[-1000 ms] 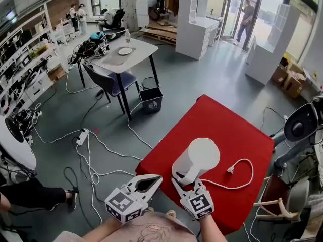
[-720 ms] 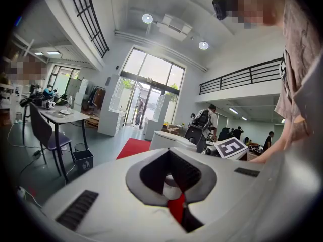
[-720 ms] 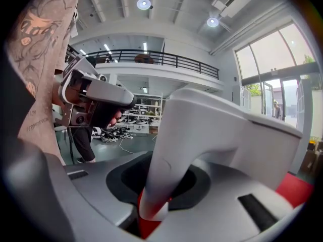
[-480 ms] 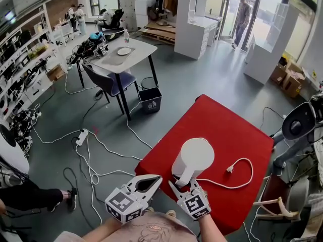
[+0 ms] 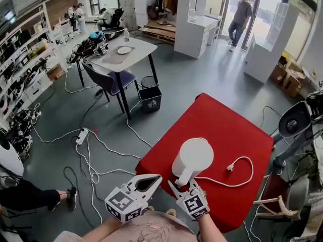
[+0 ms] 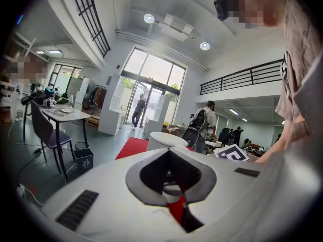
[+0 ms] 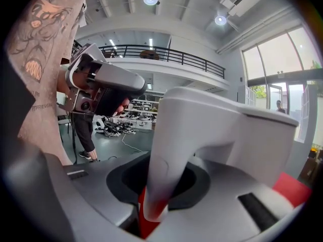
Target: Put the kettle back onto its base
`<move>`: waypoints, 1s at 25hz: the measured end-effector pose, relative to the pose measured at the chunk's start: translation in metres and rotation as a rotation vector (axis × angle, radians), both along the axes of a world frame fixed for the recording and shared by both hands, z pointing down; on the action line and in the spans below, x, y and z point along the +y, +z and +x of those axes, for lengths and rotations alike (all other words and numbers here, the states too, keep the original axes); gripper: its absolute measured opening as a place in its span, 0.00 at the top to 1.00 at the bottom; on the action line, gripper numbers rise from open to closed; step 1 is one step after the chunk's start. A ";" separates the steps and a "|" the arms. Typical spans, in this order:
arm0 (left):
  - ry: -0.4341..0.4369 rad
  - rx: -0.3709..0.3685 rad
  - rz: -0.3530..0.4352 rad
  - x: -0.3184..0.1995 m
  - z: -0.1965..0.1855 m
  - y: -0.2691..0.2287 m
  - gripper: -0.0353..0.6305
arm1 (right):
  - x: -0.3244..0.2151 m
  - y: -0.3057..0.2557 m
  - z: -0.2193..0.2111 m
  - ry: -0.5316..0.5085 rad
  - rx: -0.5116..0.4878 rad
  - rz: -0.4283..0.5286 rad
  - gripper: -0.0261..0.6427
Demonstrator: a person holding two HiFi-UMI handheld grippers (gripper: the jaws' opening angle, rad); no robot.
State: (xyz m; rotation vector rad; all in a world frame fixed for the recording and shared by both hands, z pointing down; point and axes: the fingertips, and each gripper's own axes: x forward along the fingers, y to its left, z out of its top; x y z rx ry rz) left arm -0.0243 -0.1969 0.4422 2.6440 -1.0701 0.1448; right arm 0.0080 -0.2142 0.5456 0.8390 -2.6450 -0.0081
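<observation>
A white kettle (image 5: 193,155) stands upright on the red table (image 5: 222,120), near its front edge. My right gripper (image 5: 182,184) is shut on the kettle's handle (image 5: 184,174); in the right gripper view the handle (image 7: 169,160) runs down between the jaws. A white cord (image 5: 242,173) with a plug (image 5: 229,169) comes out from under the kettle, and the base itself is hidden. My left gripper (image 5: 151,180) hangs left of the table corner, shut and empty, with the kettle (image 6: 164,141) ahead of it.
Cables and a power strip (image 5: 82,136) lie on the floor to the left. A bin (image 5: 151,99), a chair and a white table (image 5: 121,54) stand beyond. A machine on a stand (image 5: 298,125) is at the table's right. A person (image 5: 237,19) walks by the far door.
The kettle has gone from tilted to upright and shifted slightly left, my right gripper moving with it. My left gripper has stayed put. The person at the door walked left.
</observation>
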 end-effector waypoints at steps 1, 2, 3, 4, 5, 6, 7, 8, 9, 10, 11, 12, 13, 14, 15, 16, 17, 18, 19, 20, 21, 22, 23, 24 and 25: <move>0.000 0.001 0.000 0.000 0.000 0.001 0.96 | 0.000 0.001 0.000 0.005 -0.001 0.003 0.79; 0.000 0.002 -0.001 0.001 0.000 0.001 0.96 | -0.001 0.001 0.001 0.012 -0.004 0.007 0.79; 0.001 0.003 -0.001 0.001 0.001 0.002 0.96 | -0.002 0.002 0.001 0.021 -0.010 0.009 0.79; 0.002 0.005 -0.002 0.002 0.001 0.003 0.96 | -0.003 0.001 0.002 0.029 -0.016 0.010 0.77; 0.003 0.006 -0.003 0.002 0.000 0.003 0.96 | -0.004 0.001 0.002 0.036 -0.023 0.010 0.75; 0.004 0.006 -0.005 0.003 0.000 0.003 0.96 | -0.005 0.000 0.001 0.040 -0.030 0.007 0.75; 0.005 0.006 -0.006 0.004 0.000 0.002 0.96 | -0.004 -0.002 0.000 0.040 -0.034 0.003 0.75; 0.006 0.007 -0.008 0.005 -0.001 0.001 0.96 | -0.004 -0.003 -0.001 0.037 -0.037 -0.004 0.74; 0.007 0.007 -0.009 0.006 -0.001 0.000 0.96 | -0.003 -0.004 -0.002 0.033 -0.039 -0.012 0.71; 0.009 0.007 -0.009 0.007 -0.001 -0.002 0.96 | -0.002 -0.005 -0.002 0.031 -0.039 -0.018 0.68; 0.010 0.008 -0.009 0.007 -0.001 -0.002 0.96 | -0.001 -0.006 -0.002 0.030 -0.039 -0.020 0.67; 0.011 0.009 -0.009 0.008 -0.002 -0.003 0.96 | 0.000 -0.006 -0.002 0.032 -0.037 -0.020 0.67; 0.012 0.011 -0.009 0.009 -0.003 -0.003 0.96 | 0.000 -0.007 -0.001 0.036 -0.035 -0.019 0.67; 0.013 0.012 -0.009 0.009 -0.003 -0.002 0.96 | 0.001 -0.007 0.001 0.040 -0.032 -0.018 0.66; 0.014 0.010 -0.010 0.010 -0.004 -0.002 0.96 | 0.001 -0.007 0.002 0.045 -0.029 -0.017 0.66; 0.016 0.009 -0.012 0.011 -0.004 -0.001 0.96 | 0.001 -0.007 0.004 0.050 -0.025 -0.017 0.66; 0.018 0.009 -0.013 0.012 -0.004 -0.001 0.96 | 0.002 -0.007 0.006 0.055 -0.022 -0.016 0.66; 0.021 0.011 -0.013 0.013 -0.003 -0.001 0.96 | 0.003 -0.008 0.008 0.060 -0.019 -0.014 0.66; 0.025 0.012 -0.014 0.013 -0.002 -0.001 0.96 | 0.003 -0.009 0.010 0.065 -0.018 -0.011 0.66; 0.030 0.013 -0.013 0.013 -0.001 0.000 0.96 | 0.004 -0.010 0.012 0.068 -0.017 -0.007 0.66; 0.036 0.014 -0.013 0.013 0.000 0.000 0.96 | 0.006 -0.011 0.013 0.071 -0.018 -0.003 0.66; 0.041 0.015 -0.013 0.014 0.002 0.000 0.96 | 0.008 -0.013 0.015 0.074 -0.019 0.000 0.66; 0.047 0.016 -0.012 0.015 0.004 0.001 0.96 | 0.011 -0.013 0.017 0.078 -0.020 0.001 0.66; 0.053 0.018 -0.013 0.016 0.006 0.002 0.96 | 0.013 -0.014 0.020 0.085 -0.021 -0.001 0.66; 0.059 0.020 -0.013 0.018 0.007 0.003 0.96 | 0.016 -0.014 0.022 0.094 -0.022 -0.002 0.66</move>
